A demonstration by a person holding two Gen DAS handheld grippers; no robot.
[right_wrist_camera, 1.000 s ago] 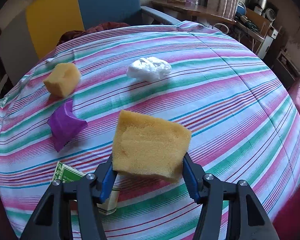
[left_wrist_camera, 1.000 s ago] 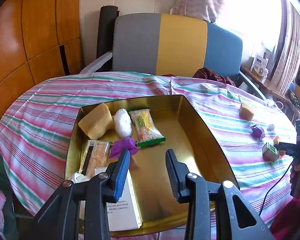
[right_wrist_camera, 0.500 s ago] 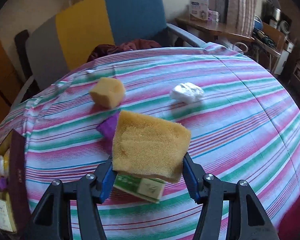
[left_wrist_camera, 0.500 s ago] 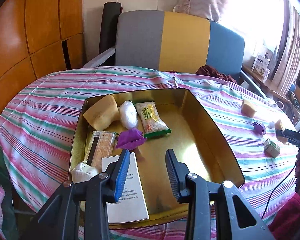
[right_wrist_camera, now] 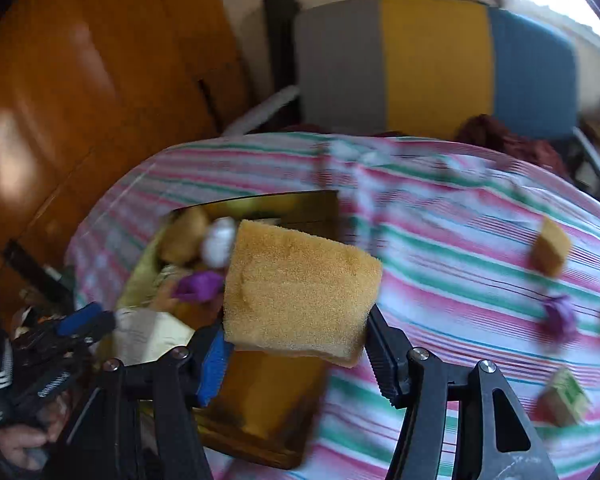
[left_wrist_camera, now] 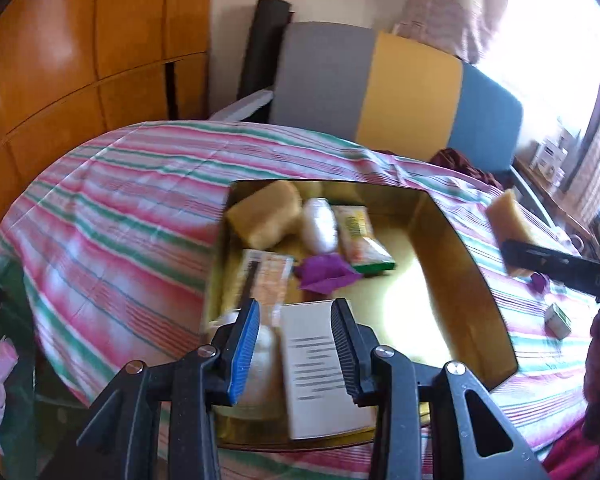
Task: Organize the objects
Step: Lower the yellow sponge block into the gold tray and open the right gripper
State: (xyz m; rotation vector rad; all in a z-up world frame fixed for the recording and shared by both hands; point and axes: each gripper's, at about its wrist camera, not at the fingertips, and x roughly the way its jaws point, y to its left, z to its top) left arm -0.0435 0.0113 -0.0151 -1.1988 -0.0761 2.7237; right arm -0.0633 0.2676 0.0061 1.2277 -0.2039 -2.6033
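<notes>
Since a second ago you have swung the right gripper point(right_wrist_camera: 296, 354) from the open striped tabletop point(right_wrist_camera: 460, 280) across to the gold tray point(right_wrist_camera: 260, 400), its jaws clamping the yellow sponge point(right_wrist_camera: 300, 292) above the tray's near corner, while your left gripper point(left_wrist_camera: 296, 344) hovers with narrow, empty jaws over the tray's white booklet point(left_wrist_camera: 320, 364).

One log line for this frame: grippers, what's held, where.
right gripper: shut on sponge, over tray edge | left gripper: open, nothing held, above tray
</notes>
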